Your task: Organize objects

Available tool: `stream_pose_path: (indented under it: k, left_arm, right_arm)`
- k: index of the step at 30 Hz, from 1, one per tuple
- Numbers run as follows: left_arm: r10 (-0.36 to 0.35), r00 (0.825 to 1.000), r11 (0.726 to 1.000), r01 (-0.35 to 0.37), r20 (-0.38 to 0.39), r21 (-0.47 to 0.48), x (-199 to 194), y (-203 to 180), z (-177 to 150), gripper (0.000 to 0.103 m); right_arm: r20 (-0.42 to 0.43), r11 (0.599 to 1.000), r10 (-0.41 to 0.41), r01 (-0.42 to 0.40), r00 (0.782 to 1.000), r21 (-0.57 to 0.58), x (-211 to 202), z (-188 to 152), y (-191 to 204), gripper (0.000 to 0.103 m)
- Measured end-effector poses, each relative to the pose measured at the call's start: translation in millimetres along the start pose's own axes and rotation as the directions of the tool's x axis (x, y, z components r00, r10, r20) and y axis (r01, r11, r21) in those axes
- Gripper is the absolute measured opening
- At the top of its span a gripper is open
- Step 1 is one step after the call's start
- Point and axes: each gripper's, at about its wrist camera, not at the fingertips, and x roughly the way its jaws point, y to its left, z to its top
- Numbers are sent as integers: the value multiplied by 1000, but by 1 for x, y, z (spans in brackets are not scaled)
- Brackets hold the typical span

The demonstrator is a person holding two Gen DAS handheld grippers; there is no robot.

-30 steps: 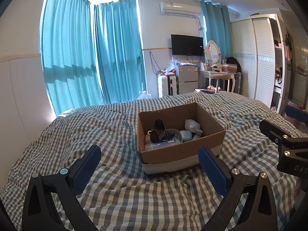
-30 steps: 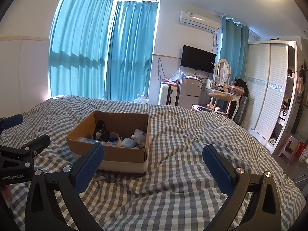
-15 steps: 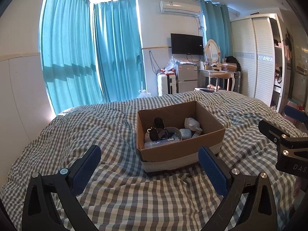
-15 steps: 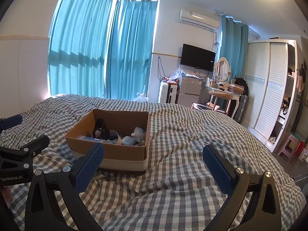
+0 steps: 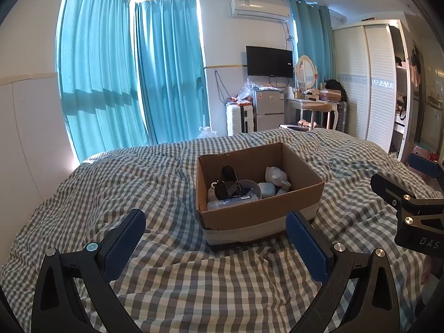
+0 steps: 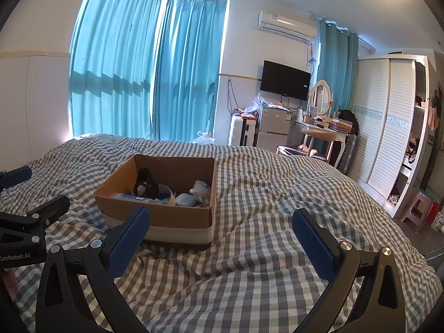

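Observation:
An open cardboard box (image 5: pixel 260 213) (image 6: pixel 155 216) sits on the checked bed. It holds a black sunglasses case (image 5: pixel 229 181) (image 6: pixel 144 184), a clear bottle (image 5: pixel 231 202) lying on its side, a pale blue case (image 5: pixel 265 190) (image 6: pixel 185 200) and a white plush toy (image 5: pixel 274 174) (image 6: pixel 201 190). My left gripper (image 5: pixel 215 238) is open and empty, just in front of the box. My right gripper (image 6: pixel 222 236) is open and empty, to the right of the box's near corner. Each gripper shows at the edge of the other's view.
The grey-and-white checked quilt (image 5: pixel 138 183) (image 6: pixel 277 194) covers the whole bed. Blue curtains (image 5: pixel 111 83) hang behind it. A suitcase (image 5: pixel 238 119), small fridge (image 5: pixel 267 109), dressing table (image 5: pixel 313 105) and wardrobe (image 5: pixel 369 88) stand beyond the far edge. A pink stool (image 6: pixel 417 208) stands at right.
Both views have shifted slightly: the box sits a little lower and nearer in the frames. Both grippers stay open and empty.

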Motion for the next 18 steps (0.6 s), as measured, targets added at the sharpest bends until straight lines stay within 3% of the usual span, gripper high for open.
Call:
stream_pose_path:
  k: [5,18]
  left_arm:
    - [-20,1000,1000,20,-15,-7,0,1,-1,103]
    - [9,1000,1000,-9,-7,-4,-1,1,-3,103]
  right_arm:
    - [0,1000,1,-1,1000,-1,0,-1,1,103]
    - [-6,1000,3,-3,1000,-7,0,-3,3,103]
